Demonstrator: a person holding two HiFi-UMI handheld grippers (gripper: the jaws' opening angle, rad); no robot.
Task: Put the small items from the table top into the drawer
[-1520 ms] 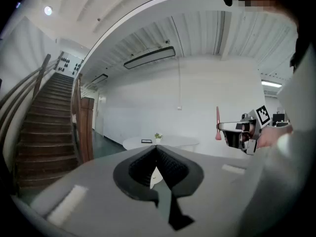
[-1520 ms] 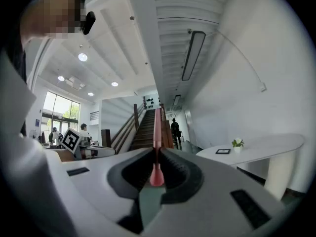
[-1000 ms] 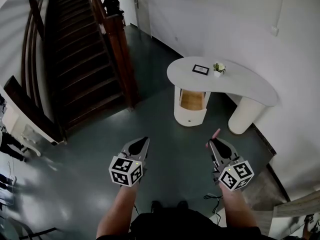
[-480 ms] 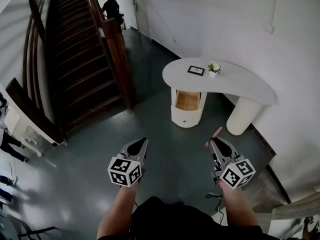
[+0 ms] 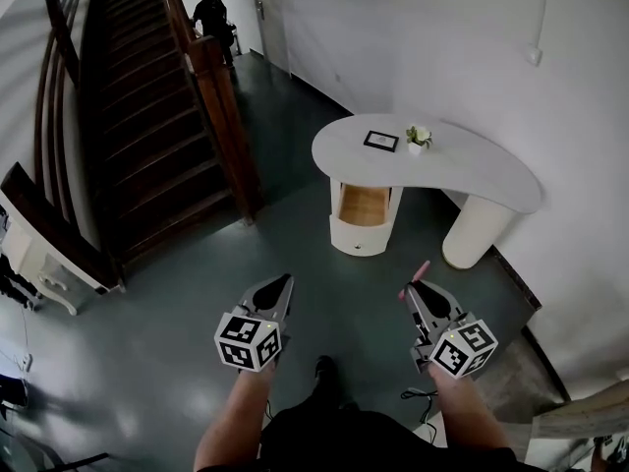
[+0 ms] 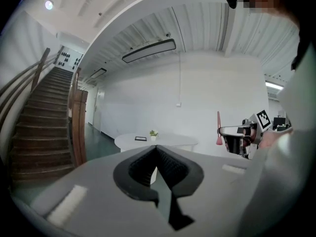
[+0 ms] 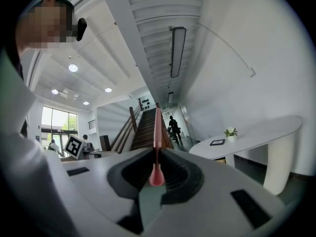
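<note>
Jaws of the right gripper (image 5: 410,284) clamp a thin pink stick (image 7: 156,147) of unclear kind, the left gripper (image 6: 157,149) is pressed together empty, and far ahead the table (image 5: 472,170) has its drawer (image 5: 364,205) open below a small frame (image 5: 380,141) and plant (image 5: 419,136).

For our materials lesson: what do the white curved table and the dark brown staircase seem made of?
White curved table: smooth matte finish, likely painted wood or composite; open drawer shows bare pale wood. Dark brown staircase: looks like stained wood.
</note>
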